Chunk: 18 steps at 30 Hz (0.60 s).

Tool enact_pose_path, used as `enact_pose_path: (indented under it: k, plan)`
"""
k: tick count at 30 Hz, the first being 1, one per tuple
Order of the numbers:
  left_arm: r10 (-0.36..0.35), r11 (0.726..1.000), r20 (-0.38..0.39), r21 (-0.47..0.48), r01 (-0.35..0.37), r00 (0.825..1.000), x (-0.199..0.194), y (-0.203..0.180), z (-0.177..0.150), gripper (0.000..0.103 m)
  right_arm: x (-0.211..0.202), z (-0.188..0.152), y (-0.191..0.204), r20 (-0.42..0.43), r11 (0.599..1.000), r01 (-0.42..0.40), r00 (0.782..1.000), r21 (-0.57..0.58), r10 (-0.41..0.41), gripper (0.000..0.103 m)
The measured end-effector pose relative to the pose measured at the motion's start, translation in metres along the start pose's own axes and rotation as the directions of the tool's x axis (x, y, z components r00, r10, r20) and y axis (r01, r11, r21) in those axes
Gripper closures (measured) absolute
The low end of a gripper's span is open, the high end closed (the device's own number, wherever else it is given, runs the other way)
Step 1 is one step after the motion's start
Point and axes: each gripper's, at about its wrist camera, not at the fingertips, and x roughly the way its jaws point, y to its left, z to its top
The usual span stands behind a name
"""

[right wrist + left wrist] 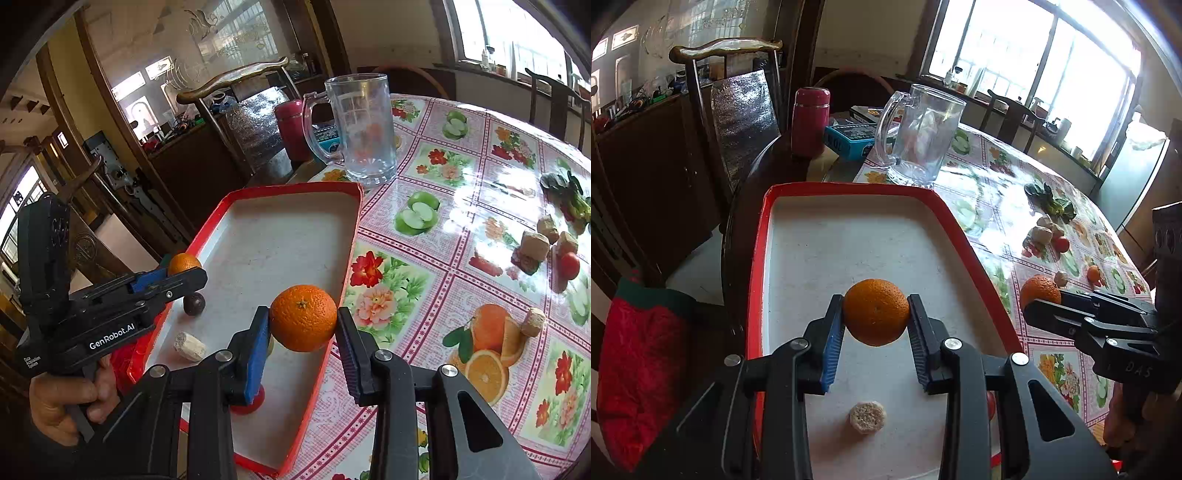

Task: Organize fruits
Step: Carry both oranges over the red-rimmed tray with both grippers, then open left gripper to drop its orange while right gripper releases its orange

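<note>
Two oranges, one clamped in each of my grippers, at the red-rimmed tray.

My left gripper (876, 314) pinches an orange (876, 312) between its pads, held above the white floor of the tray (849, 190); my right gripper (303, 325) grips a second orange (303, 323) over the tray's right rim, by the flowered tablecloth (461, 206). In the tray lie a pale cork-like piece (190, 346), a dark round fruit (193, 304) and a red fruit (255, 402) half hidden under my right fingers. A glass mug (364, 129) stands beyond the tray.

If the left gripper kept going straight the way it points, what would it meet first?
Probably the tray floor: the left gripper, shut on an orange, points down over bare white tray. Depth is unclear.
</note>
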Motion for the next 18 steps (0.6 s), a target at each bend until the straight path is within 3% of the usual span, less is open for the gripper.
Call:
enact_pose_path:
  k: [18]
  plan:
    - [0.049,0.998,-0.123,-0.035,-0.054,0.991,0.041,0.028,0.000,0.072,0.077,0.008,0.024,-0.140,0.997,0.002,0.990,-0.078,-0.013,0.066]
